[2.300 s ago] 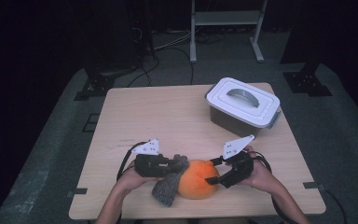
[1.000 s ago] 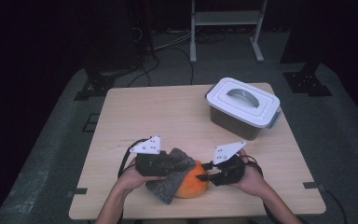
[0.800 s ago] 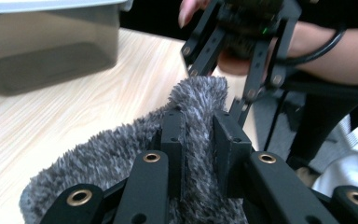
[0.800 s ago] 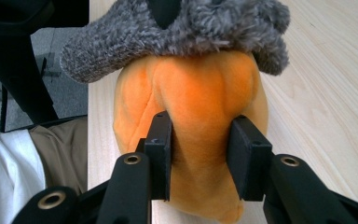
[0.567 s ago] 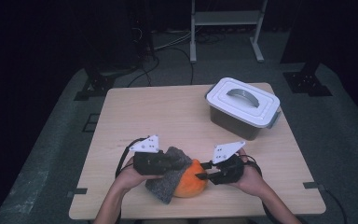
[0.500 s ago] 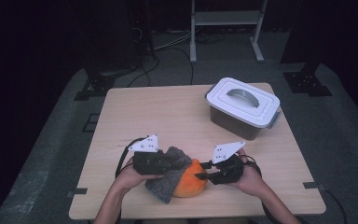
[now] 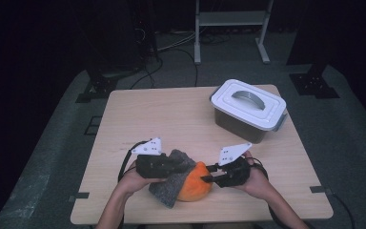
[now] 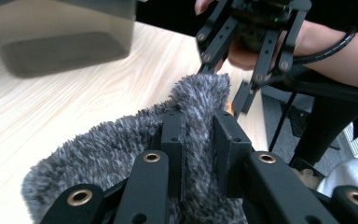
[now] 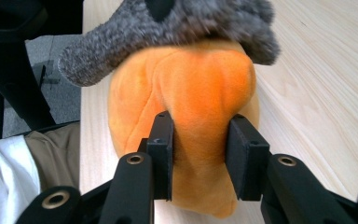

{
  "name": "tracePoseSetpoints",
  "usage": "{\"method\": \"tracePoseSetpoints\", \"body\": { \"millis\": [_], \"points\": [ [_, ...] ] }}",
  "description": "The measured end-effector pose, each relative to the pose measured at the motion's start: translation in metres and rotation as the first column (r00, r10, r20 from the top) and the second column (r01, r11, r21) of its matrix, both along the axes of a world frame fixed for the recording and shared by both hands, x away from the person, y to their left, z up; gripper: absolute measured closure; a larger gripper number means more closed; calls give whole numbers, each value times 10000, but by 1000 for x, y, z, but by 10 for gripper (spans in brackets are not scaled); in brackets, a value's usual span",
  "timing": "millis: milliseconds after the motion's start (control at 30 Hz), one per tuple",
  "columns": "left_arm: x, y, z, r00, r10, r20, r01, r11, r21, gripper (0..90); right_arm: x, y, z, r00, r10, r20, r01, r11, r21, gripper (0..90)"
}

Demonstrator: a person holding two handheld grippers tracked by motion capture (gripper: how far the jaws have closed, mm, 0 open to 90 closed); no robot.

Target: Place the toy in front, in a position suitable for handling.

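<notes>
Left gripper [image 8: 197, 140]: we pinch a fold of the grey fuzzy cloth [image 8: 121, 140], jaws clamped on it.
Right gripper [image 9: 199, 154]: we squeeze a bulge of the orange plush toy [image 9: 200, 88]; jaws have just been closing.
Toy: on the worktop [image 7: 181, 114] near its front edge, cloth draped over it.
Lidded bin [image 7: 248, 109]: well apart, far right.

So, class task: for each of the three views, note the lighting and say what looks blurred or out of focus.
High view: the table is lit, its surroundings nearly black; soft overall. Left gripper view: the grey fuzzy cloth is sharp between the jaws, the container behind is blurred. Right gripper view: bright and even, the orange plush sharp, the cloth above it slightly soft.
</notes>
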State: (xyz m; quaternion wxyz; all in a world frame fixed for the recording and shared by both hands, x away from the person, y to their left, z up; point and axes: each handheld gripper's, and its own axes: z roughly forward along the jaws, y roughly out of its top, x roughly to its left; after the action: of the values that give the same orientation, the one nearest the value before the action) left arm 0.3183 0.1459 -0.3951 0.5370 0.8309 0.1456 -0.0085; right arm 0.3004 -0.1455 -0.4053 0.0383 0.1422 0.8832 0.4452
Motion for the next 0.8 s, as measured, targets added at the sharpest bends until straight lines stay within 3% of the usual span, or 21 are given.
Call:
{"method": "tracePoseSetpoints", "body": {
  "millis": [100,267,367,533,800],
  "points": [
    [3,6,-4,9999,76,-139,-75,9999,87,754,5,-7,-2,9996,-184,-200,185,9998,53,642],
    [2,8,-6,9998,182,-74,-178,9982,576,748,9,-14,-5,9990,-139,-417,141,9999,46,641],
    [3,9,-8,9997,155,-210,-145,9988,459,748,10,-18,-6,9980,-53,-628,56,10000,45,625],
    [0,1,-9,9995,-244,-212,254,9985,491,748,11,-19,-6,9938,259,-1085,-269,9996,-73,485],
    [-4,-10,-8,9968,-746,-289,758,9962,418,748,9,-13,-5,9928,331,-1154,-303,9992,251,328]
  ]
}}
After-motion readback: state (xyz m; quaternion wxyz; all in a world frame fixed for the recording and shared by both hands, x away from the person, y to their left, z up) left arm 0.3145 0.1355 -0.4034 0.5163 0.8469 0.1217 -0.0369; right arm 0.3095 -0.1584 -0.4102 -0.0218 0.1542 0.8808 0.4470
